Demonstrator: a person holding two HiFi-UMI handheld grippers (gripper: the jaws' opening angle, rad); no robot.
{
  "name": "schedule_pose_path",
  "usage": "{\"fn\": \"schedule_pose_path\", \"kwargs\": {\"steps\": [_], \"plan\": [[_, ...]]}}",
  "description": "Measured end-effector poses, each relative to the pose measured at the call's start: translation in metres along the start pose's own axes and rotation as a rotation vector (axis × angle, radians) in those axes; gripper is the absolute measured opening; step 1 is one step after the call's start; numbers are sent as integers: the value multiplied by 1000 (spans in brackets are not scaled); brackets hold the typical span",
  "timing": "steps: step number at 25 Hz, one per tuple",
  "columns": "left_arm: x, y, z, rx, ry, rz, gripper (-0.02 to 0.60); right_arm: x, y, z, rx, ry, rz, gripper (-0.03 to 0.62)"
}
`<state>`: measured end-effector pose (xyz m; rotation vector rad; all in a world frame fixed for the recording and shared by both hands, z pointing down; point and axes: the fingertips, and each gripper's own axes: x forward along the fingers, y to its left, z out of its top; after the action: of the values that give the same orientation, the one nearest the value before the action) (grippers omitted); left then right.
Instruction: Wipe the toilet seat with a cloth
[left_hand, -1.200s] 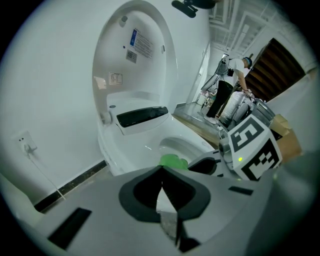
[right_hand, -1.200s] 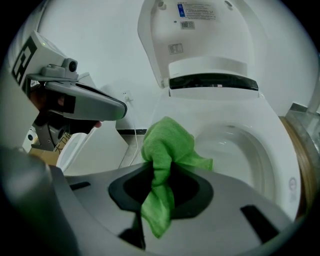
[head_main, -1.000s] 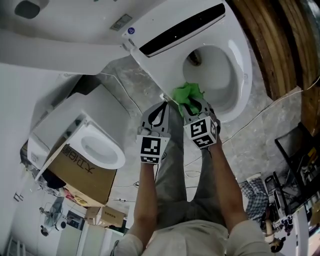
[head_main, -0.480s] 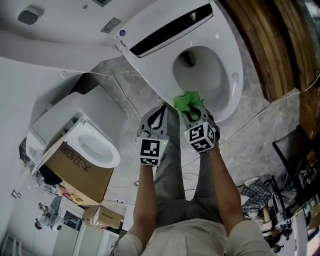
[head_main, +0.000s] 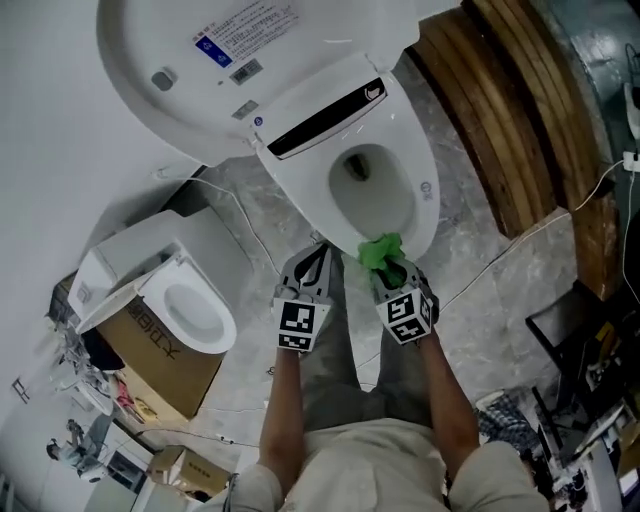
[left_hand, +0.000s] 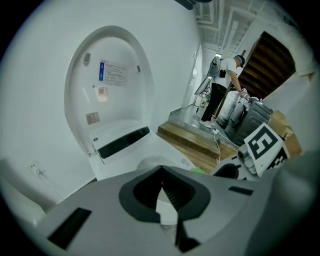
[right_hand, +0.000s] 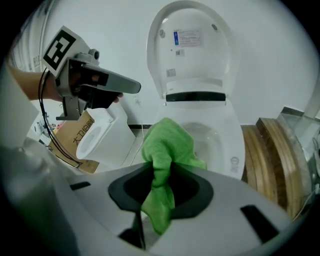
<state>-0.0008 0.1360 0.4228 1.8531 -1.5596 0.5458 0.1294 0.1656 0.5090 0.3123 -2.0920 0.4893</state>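
R gripper is clamped on the green cloth, at the front edge of the toilet seat. L gripper has jaws together w/ nothing between, just beside R. Lid is up.

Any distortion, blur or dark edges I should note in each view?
Head view: evenly lit and sharp, toilet barely bent. Left gripper view: strong fisheye, black corners, lid bowed, left tongs close up and soft. Right gripper view: same fisheye and dark corners; cloth bright and crisp, right tongs blurred in the foreground.
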Motion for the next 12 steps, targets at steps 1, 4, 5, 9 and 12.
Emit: {"fn": "schedule_pose_path", "kwargs": {"steps": [1,4,5,9,12], "plan": [[-7,-7,10,1,-10,0,12,-15,-3,6,-6,-18,-3,98],[-25,-31,40,8,-39,-6,12,-61,-15,30,-21,-86,-22,100],[-32,-38,51,14,-50,-6,12,-75,-20,39,-22,-110,-30,100],[-63,-64,96,39,-106,24,12,-141,-34,79,-25,-227,-58,100],[-97,-88,131,59,-163,48,12,-199,-36,105,-62,-320,-69,100]]}}
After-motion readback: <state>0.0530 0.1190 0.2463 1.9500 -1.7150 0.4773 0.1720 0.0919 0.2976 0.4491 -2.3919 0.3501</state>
